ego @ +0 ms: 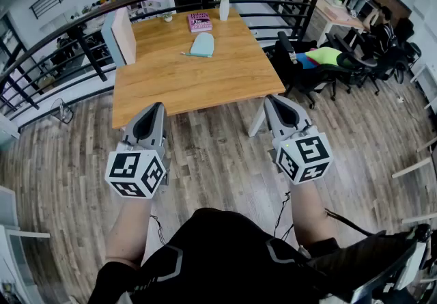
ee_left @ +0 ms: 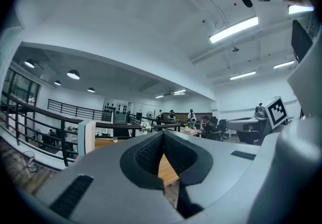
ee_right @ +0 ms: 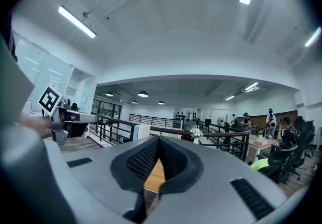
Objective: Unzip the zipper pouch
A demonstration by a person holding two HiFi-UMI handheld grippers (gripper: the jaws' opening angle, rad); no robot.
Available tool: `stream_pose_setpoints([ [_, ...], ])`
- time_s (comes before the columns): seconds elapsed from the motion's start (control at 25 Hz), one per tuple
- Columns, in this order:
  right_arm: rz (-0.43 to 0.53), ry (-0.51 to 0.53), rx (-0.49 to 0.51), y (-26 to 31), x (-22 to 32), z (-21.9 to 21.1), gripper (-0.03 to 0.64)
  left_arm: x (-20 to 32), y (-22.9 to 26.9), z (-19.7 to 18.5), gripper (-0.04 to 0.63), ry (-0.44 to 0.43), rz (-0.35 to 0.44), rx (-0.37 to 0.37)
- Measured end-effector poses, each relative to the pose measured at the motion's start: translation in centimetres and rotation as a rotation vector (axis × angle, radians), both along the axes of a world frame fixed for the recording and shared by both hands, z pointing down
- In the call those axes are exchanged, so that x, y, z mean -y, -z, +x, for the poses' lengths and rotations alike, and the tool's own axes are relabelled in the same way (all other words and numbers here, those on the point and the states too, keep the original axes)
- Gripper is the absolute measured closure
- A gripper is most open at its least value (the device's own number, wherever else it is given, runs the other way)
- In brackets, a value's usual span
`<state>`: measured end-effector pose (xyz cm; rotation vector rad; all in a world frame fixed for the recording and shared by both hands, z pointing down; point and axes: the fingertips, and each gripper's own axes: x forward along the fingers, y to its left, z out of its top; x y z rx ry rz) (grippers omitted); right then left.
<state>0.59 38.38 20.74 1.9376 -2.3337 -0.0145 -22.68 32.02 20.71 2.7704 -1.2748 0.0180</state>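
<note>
A pale teal zipper pouch [ego: 202, 44] lies flat on the far half of a wooden table [ego: 198, 80], well ahead of both grippers. My left gripper [ego: 154, 110] hovers over the floor near the table's front left corner, jaws shut and empty. At the front right corner, my right gripper [ego: 272, 102] is likewise shut on nothing. In the left gripper view my left gripper [ee_left: 162, 138] points level across the room, tips together. The right gripper view shows my right gripper [ee_right: 158, 142] the same way; the pouch is hidden there.
On the table stand a pink book [ego: 199, 21], a white vase of flowers [ego: 224, 3] and a grey upright box [ego: 119, 37]. A black railing [ego: 82, 36] runs behind it. Office chairs [ego: 300, 67] crowd the right side. Wood floor lies under me.
</note>
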Motion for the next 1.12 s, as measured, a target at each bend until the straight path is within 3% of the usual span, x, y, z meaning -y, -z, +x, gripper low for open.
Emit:
stream_pose_setpoints([
  [0.52, -0.014, 0.010, 0.059, -0.2, -0.5, 1.2, 0.607, -1.7, 0.4, 1.1, 0.566, 0.009, 0.040, 0.058],
  [0.88, -0.007, 0.052, 0.041, 0.0, -2.0, 0.8, 0.606, -3.6, -0.1, 1.9, 0.566, -0.011, 0.013, 0.077],
  [1.12, 0.010, 0.065, 0.028, 0.4, -3.4, 0.9, 0.598, -5.5, 0.5, 3.0, 0.566, -0.034, 0.049, 0.108],
])
